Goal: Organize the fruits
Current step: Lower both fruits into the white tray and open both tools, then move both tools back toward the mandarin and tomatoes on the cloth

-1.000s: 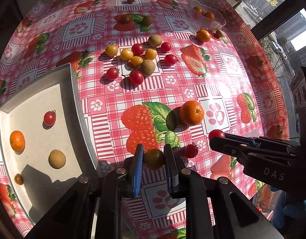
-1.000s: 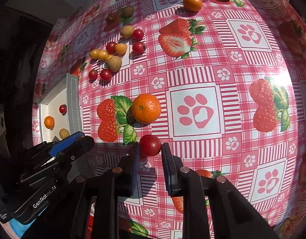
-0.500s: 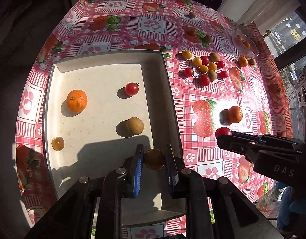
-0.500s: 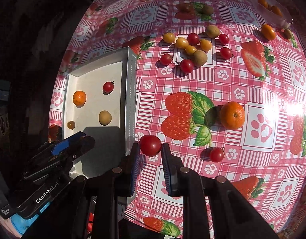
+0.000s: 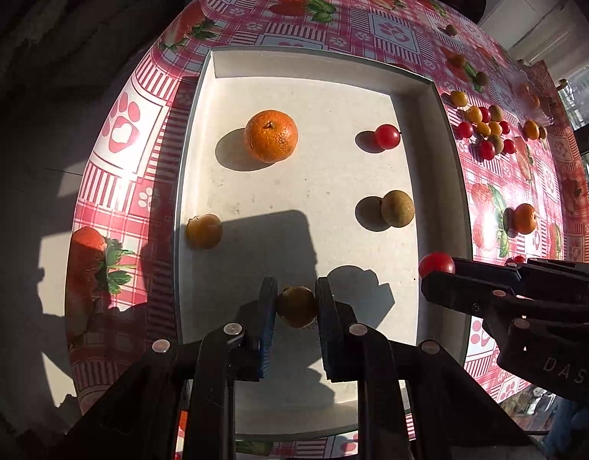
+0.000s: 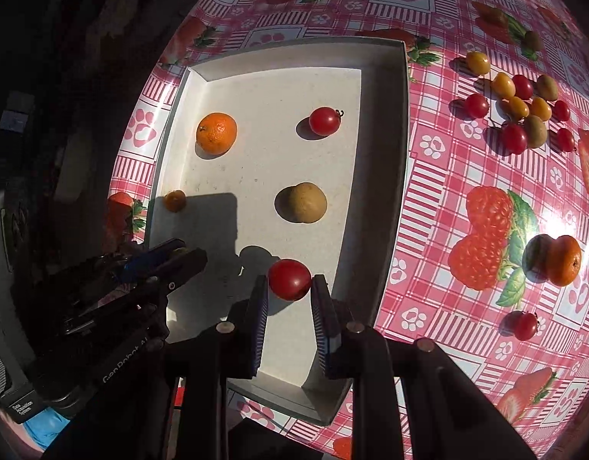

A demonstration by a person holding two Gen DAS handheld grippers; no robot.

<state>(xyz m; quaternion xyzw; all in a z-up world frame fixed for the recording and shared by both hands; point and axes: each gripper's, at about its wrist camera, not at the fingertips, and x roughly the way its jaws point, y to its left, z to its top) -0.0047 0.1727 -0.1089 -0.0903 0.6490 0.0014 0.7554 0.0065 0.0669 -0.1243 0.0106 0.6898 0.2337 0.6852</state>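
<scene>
My left gripper (image 5: 296, 299) is shut on a small yellow tomato (image 5: 297, 306), held over the near part of the white tray (image 5: 453, 176). Over the same tray's near right part my right gripper (image 6: 288, 287) is shut on a red cherry tomato (image 6: 289, 279). Lying in the tray are a mandarin (image 5: 270, 136), a red tomato (image 5: 387, 136), a brownish round fruit (image 5: 397, 208) and a small yellow tomato (image 5: 203, 231). In the left wrist view the right gripper (image 5: 442, 272) comes in from the right with its red tomato (image 5: 436, 263).
A cluster of red and yellow tomatoes and brownish fruits (image 6: 520, 115) lies on the strawberry tablecloth (image 6: 447, 176) right of the tray. A mandarin (image 6: 564, 260) and a red tomato (image 6: 525, 326) lie nearer. The table's left edge runs just beyond the tray.
Both grippers have travelled left from above the tablecloth to above the tray, each still carrying its tomato. The tray now fills the middle of both views.
</scene>
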